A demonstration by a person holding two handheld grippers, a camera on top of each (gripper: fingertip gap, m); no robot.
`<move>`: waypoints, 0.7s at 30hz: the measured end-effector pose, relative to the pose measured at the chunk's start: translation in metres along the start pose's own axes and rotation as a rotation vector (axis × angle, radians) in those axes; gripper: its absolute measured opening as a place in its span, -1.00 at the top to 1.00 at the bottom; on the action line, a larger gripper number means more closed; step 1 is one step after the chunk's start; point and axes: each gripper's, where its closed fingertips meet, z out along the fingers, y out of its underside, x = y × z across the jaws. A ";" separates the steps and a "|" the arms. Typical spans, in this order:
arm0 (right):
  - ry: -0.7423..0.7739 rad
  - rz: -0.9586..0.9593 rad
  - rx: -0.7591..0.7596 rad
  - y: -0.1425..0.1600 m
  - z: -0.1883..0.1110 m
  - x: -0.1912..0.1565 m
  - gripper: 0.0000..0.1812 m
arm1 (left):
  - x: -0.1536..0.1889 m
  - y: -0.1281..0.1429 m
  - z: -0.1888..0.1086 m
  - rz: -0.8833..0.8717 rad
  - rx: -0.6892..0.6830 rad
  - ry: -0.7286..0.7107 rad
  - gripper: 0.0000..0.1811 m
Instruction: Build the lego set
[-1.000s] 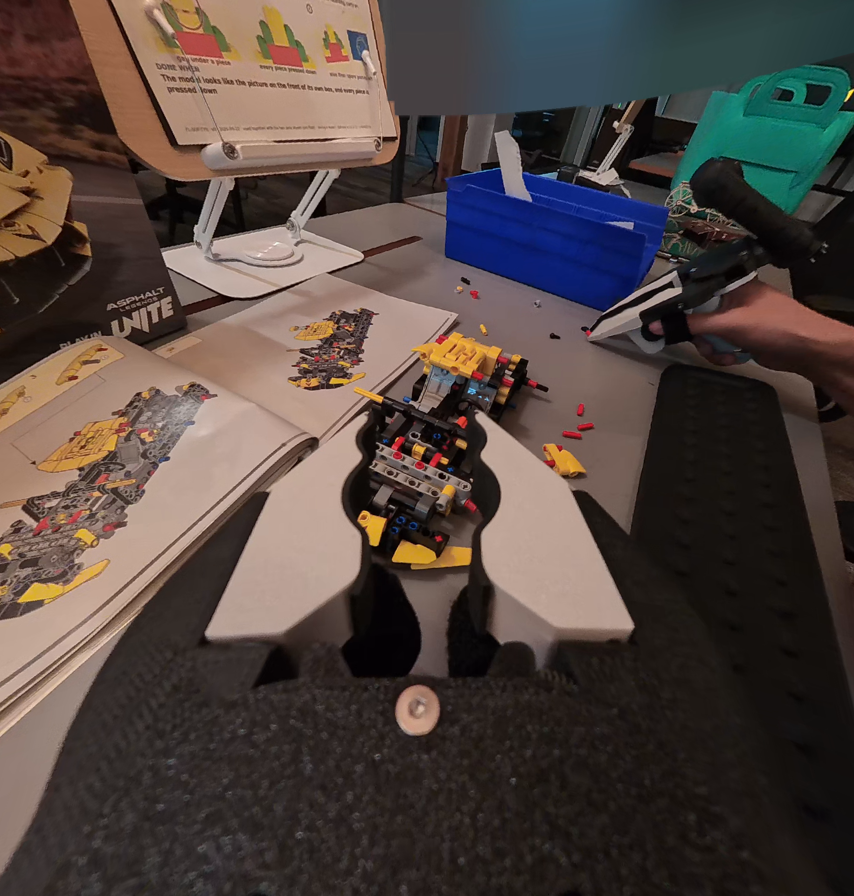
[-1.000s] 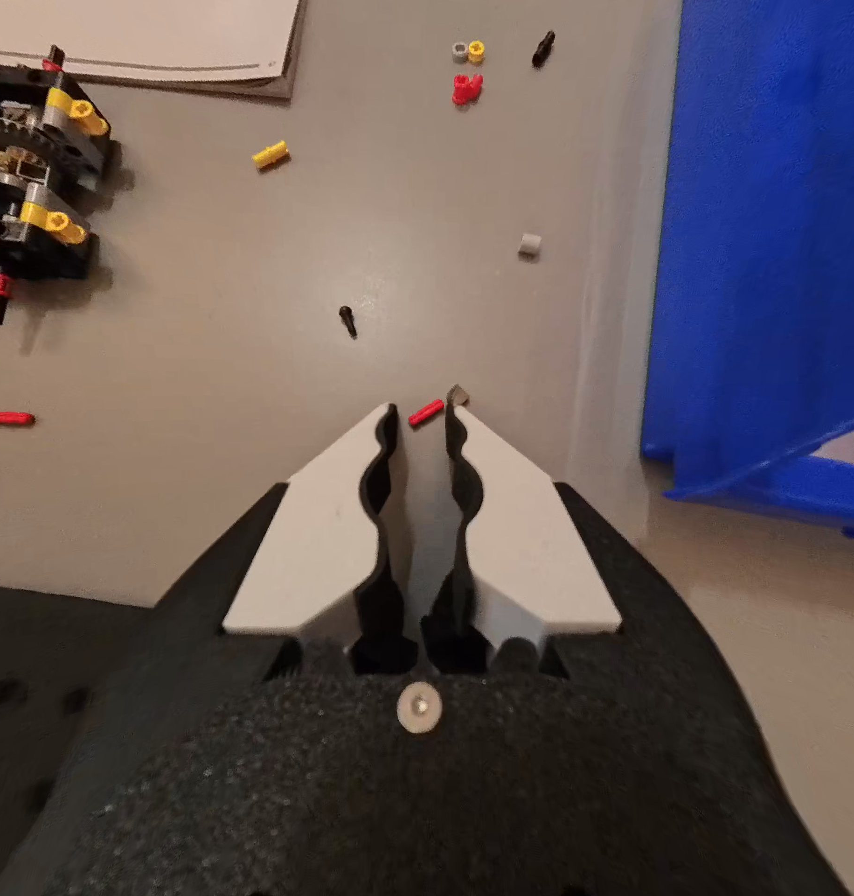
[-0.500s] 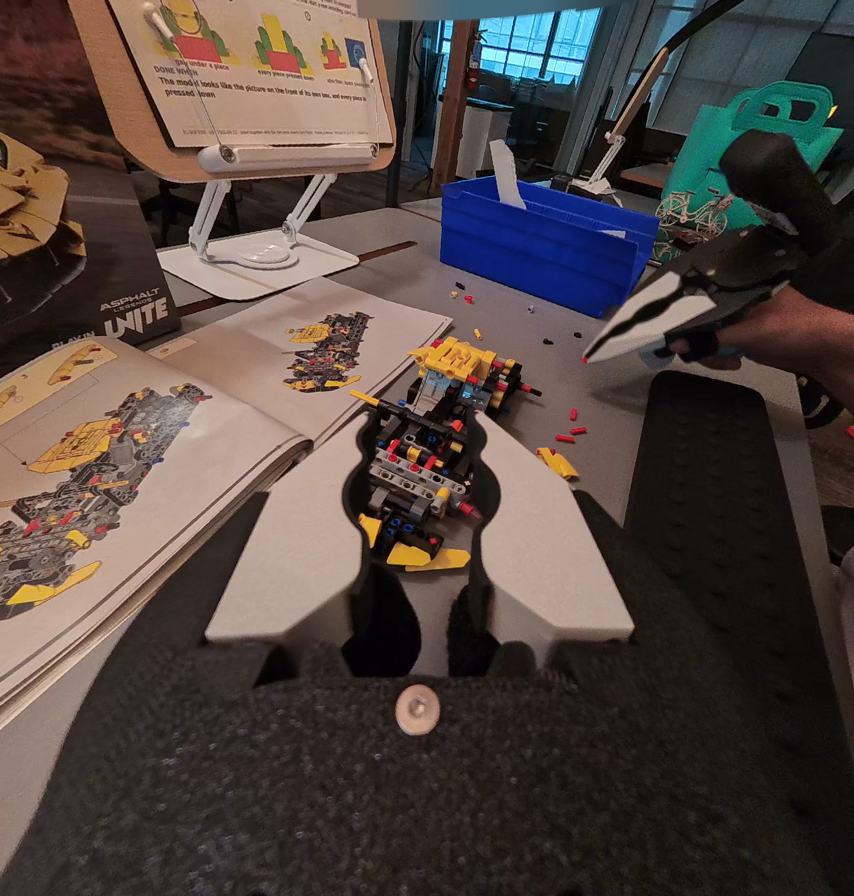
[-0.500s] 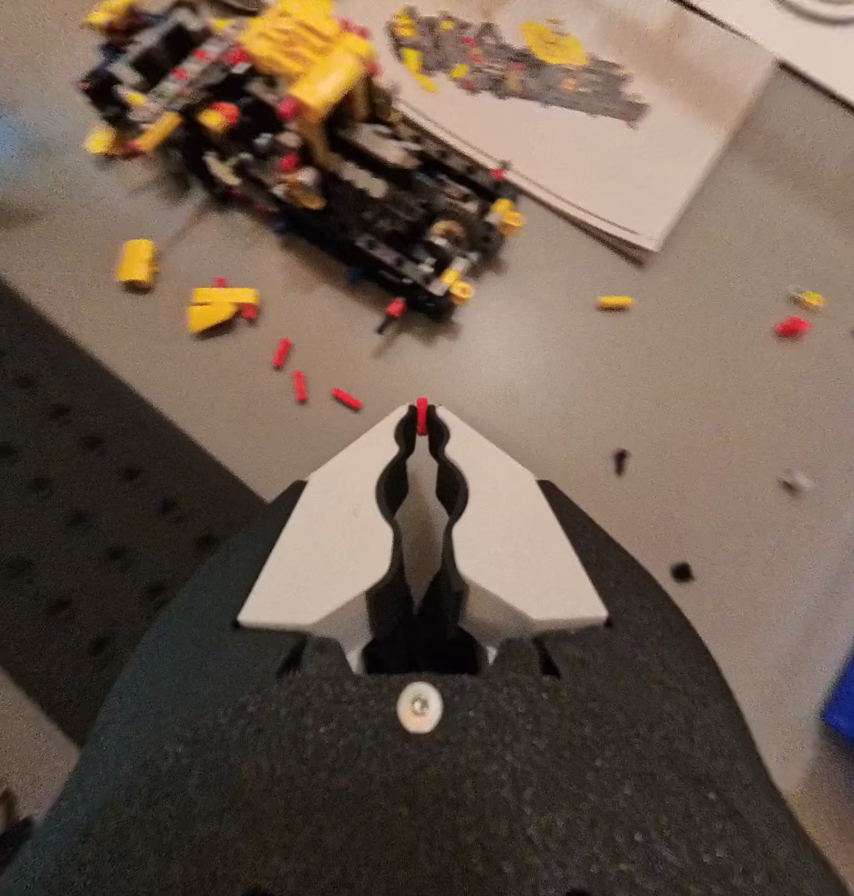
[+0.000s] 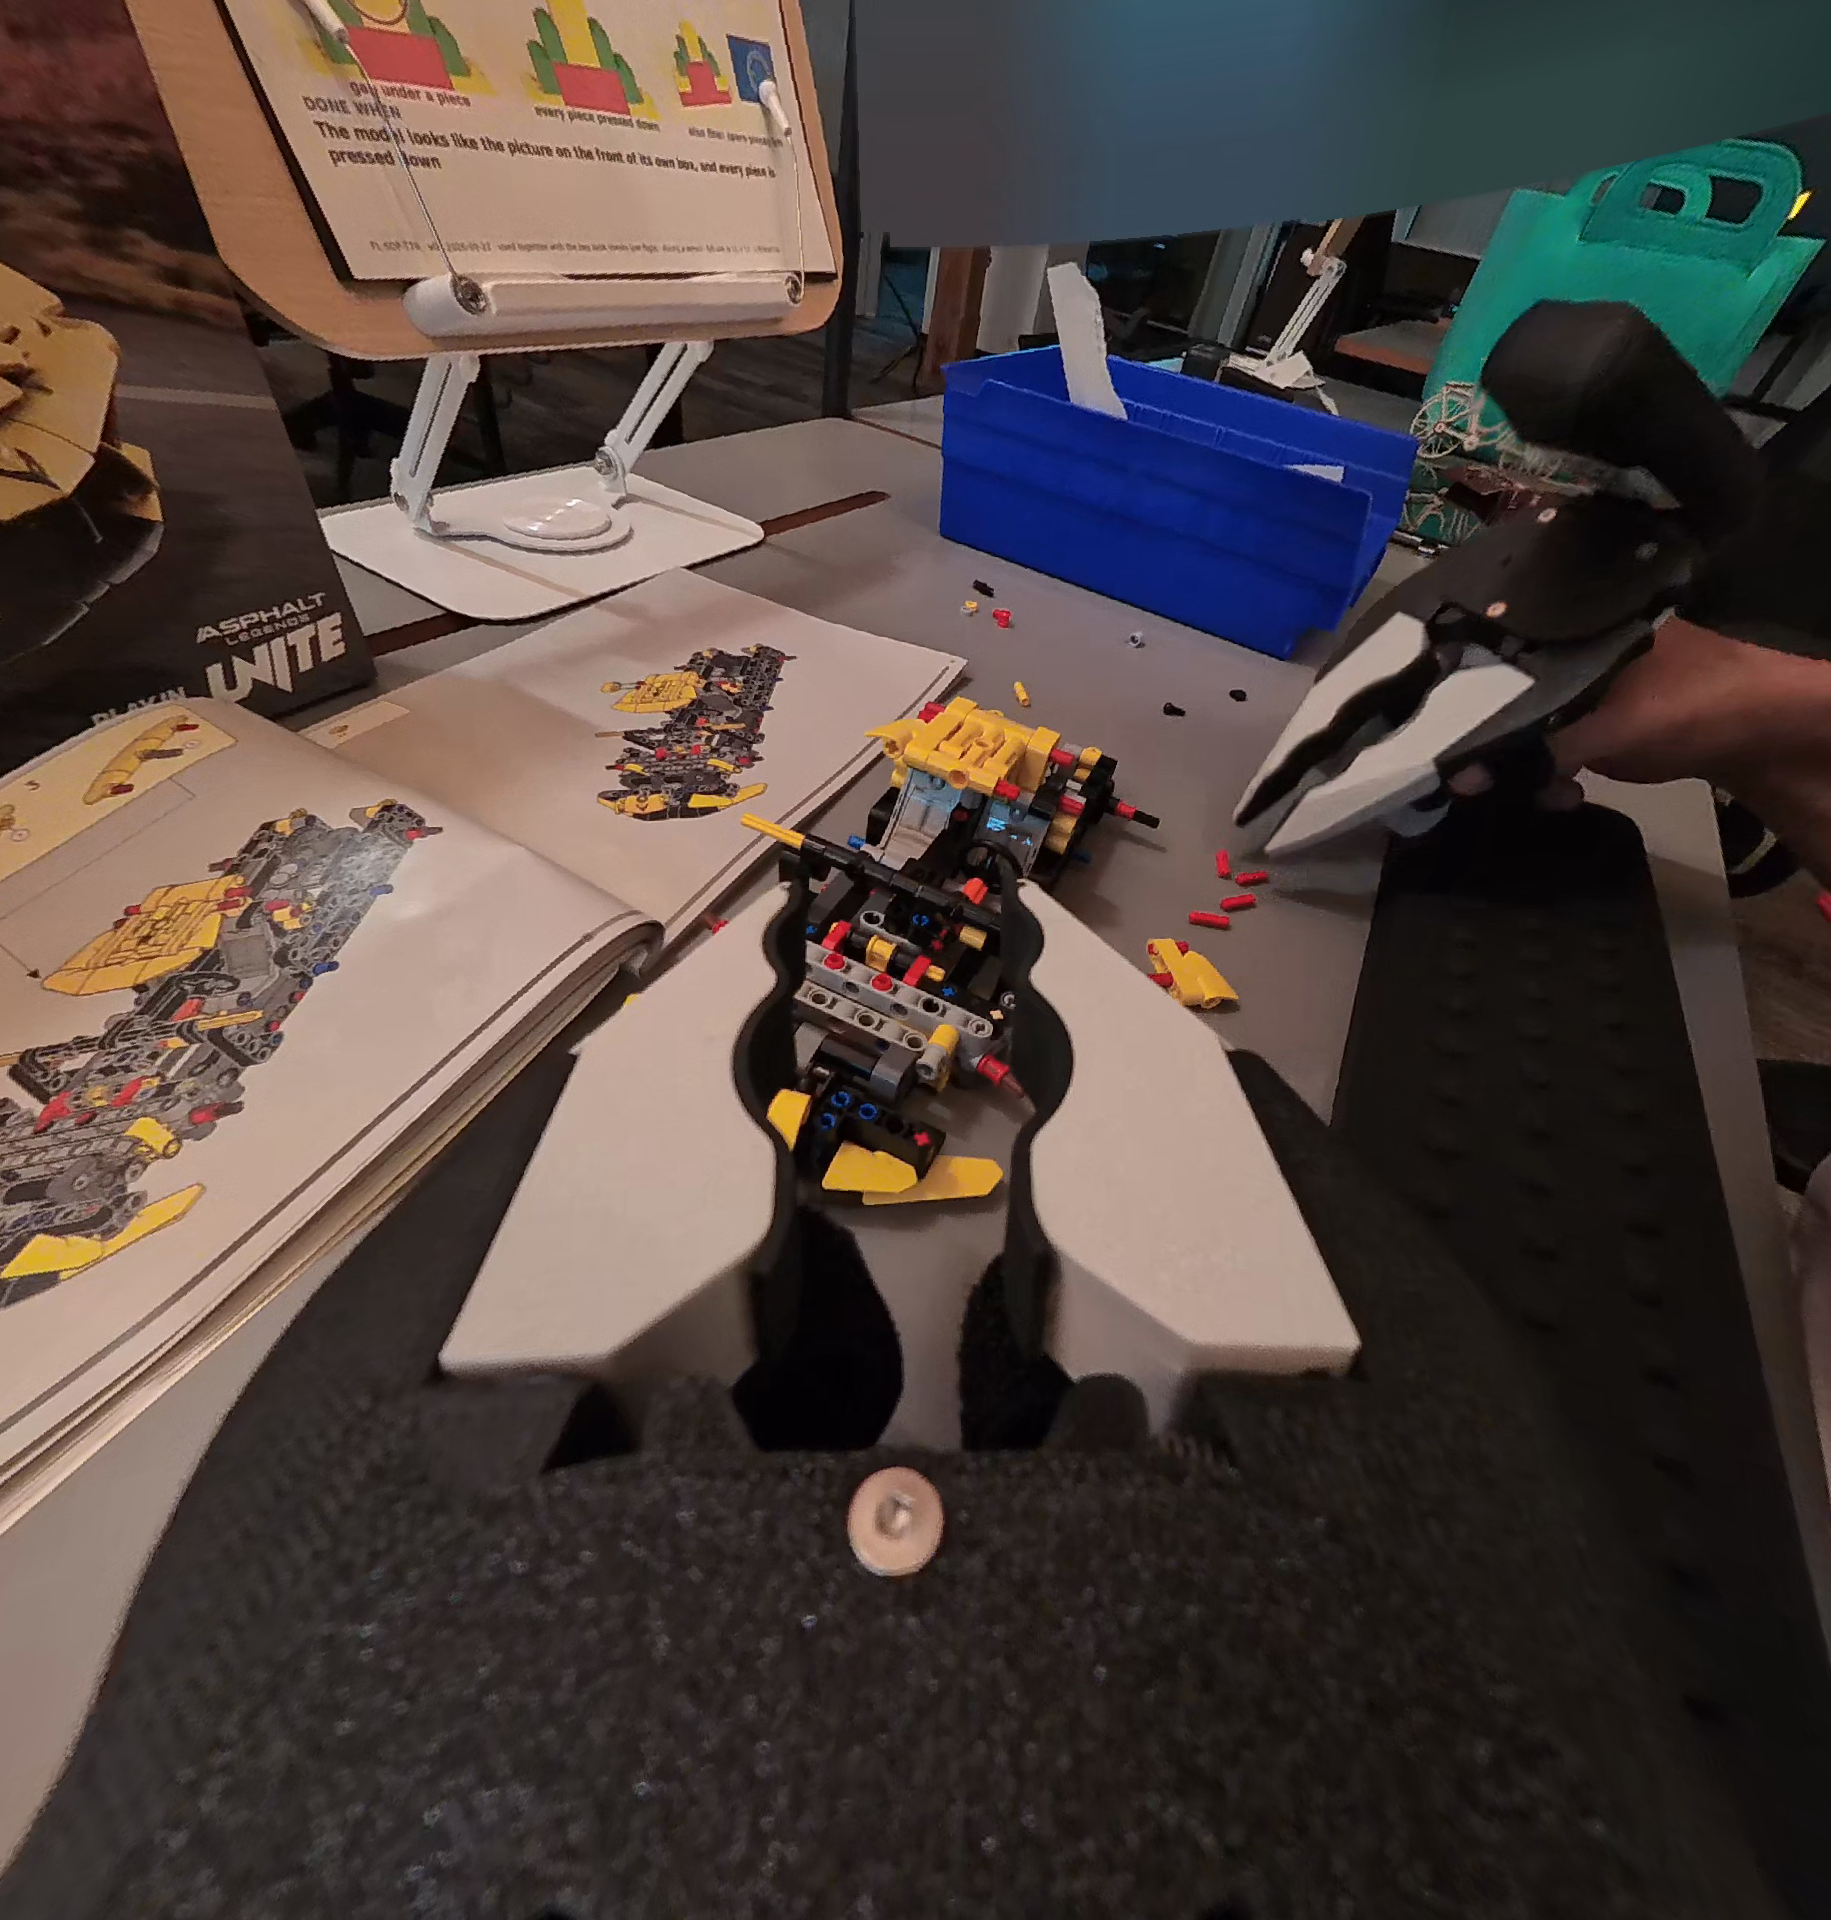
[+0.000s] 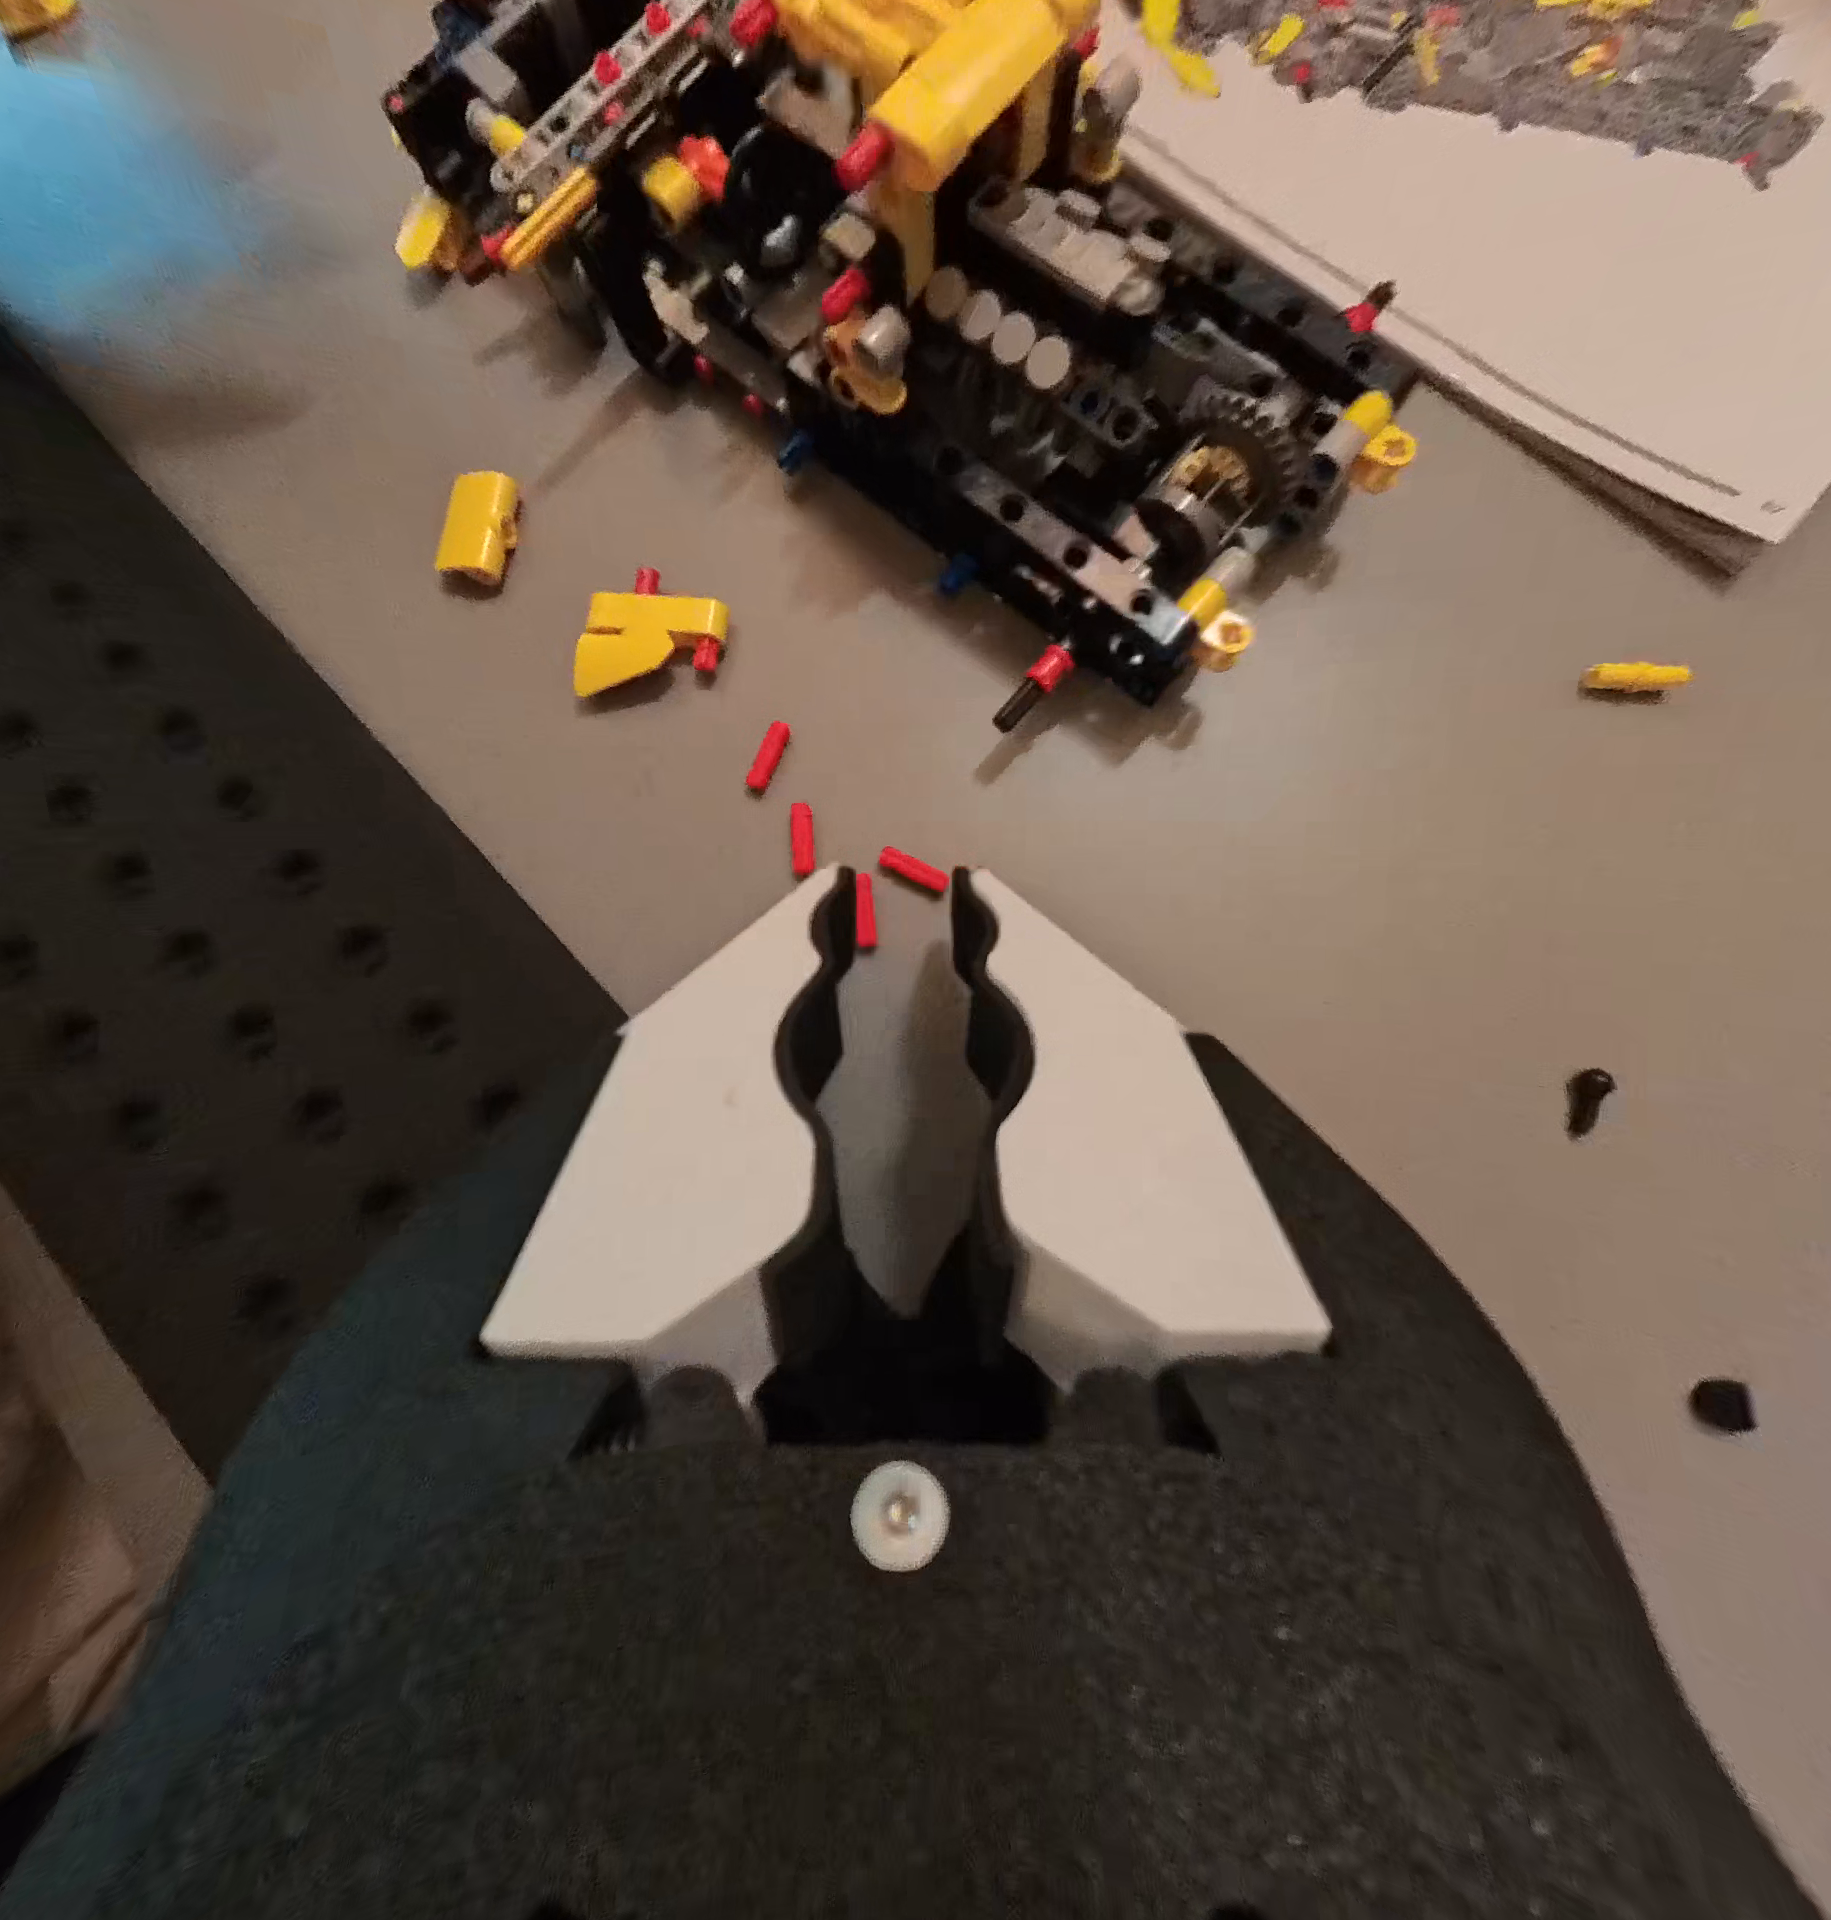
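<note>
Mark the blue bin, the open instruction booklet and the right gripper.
blue bin (image 5: pixel 1150 520), left wrist view, front wall.
instruction booklet (image 5: pixel 454 894), left wrist view, bare page.
right gripper (image 6: pixel 898 878), right wrist view, between its fingertips.

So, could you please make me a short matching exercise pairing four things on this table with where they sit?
Things:
1. blue bin
2. instruction booklet
3. red pins
4. lego car

Places:
A. between the left gripper's fingers in its view
B. at the right gripper's fingertips
C. far end of table
D. left of the car

Pairs: 1-C, 2-D, 3-B, 4-A

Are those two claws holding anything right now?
No. The right gripper is open, with a red pin lying loose between its tips; the left gripper is open too.
</note>
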 end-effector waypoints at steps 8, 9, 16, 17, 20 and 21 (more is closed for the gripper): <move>0.271 0.251 0.325 -0.028 -0.027 0.075 0.77 | -0.014 -0.001 -0.008 -0.044 -0.014 -0.071 0.59; 0.260 0.286 0.395 -0.037 -0.031 0.076 0.75 | -0.020 -0.008 -0.019 -0.079 -0.005 -0.103 0.59; 0.287 0.286 0.472 -0.047 -0.035 0.086 0.74 | -0.079 -0.007 -0.185 -0.134 -0.123 -0.559 0.59; 0.284 0.284 0.467 -0.047 -0.034 0.086 0.74 | -0.083 0.006 -0.208 -0.132 -0.191 -0.627 0.59; 0.290 0.263 0.446 -0.046 -0.031 0.084 0.75 | -0.074 0.052 -0.254 -0.158 -0.423 -0.702 0.59; 0.294 0.254 0.437 -0.046 -0.030 0.084 0.75 | -0.070 0.066 -0.263 -0.157 -0.474 -0.719 0.59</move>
